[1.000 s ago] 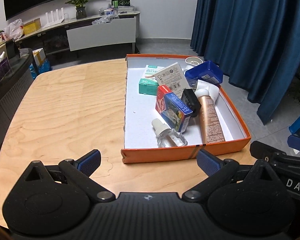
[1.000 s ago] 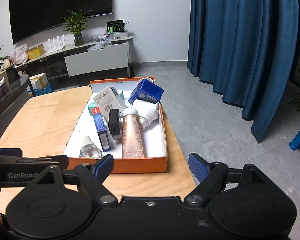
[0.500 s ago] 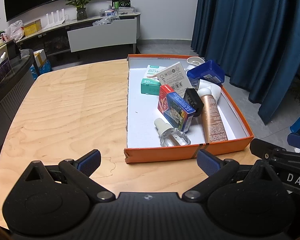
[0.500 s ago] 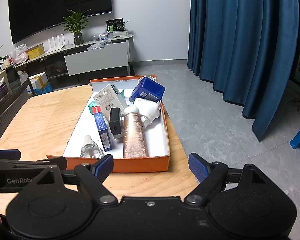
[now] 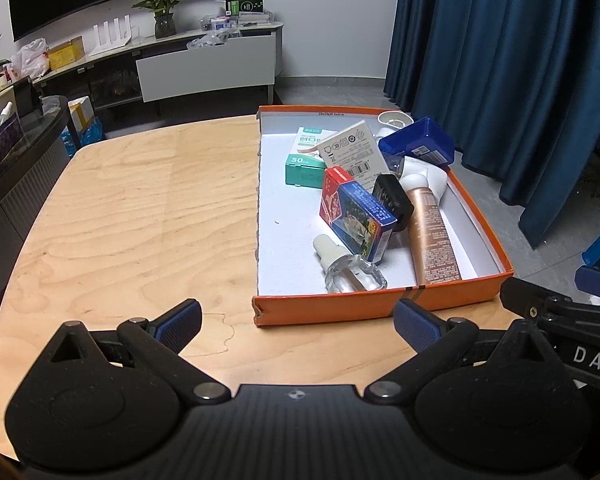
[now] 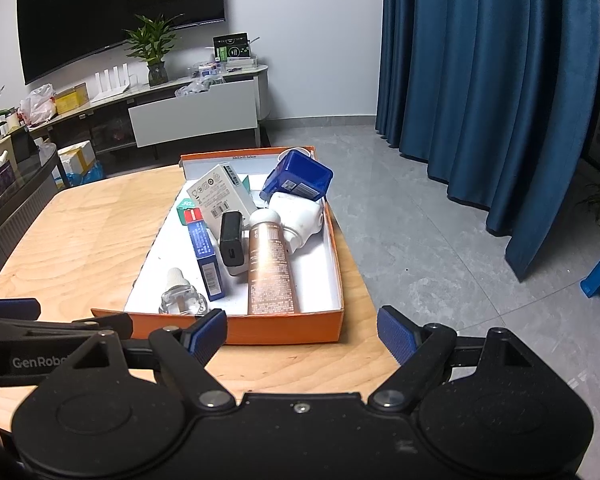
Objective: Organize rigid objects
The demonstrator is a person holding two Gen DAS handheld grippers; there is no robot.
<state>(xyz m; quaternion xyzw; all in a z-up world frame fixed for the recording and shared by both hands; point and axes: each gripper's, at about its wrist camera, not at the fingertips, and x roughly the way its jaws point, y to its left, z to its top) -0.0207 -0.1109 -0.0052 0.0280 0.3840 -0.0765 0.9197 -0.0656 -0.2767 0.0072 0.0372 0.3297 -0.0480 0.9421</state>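
An orange box (image 5: 380, 304) with a white inside sits on the wooden counter (image 5: 140, 208), near its right edge. Every loose item lies inside the box. A small clear bottle (image 5: 350, 268) with a white cap rests against the box's near wall. Just beyond it, a red and blue carton (image 5: 354, 216) leans tilted, and a black charger (image 5: 394, 200) rests against that carton. A long copper tube (image 5: 432, 236) lies from the box's near wall toward its middle, its white cap touching a white bottle (image 6: 300, 216). Toward the box's far wall lie a teal and white packet (image 5: 306, 156), a white carton (image 5: 354, 152) propped across it, and a blue tub (image 5: 418, 144) on its side.

The left gripper (image 5: 296, 320) hovers short of the box's near wall, jaws spread wide and holding nothing. The right gripper (image 6: 300, 330) hangs by the box's near right corner, jaws likewise released and empty.
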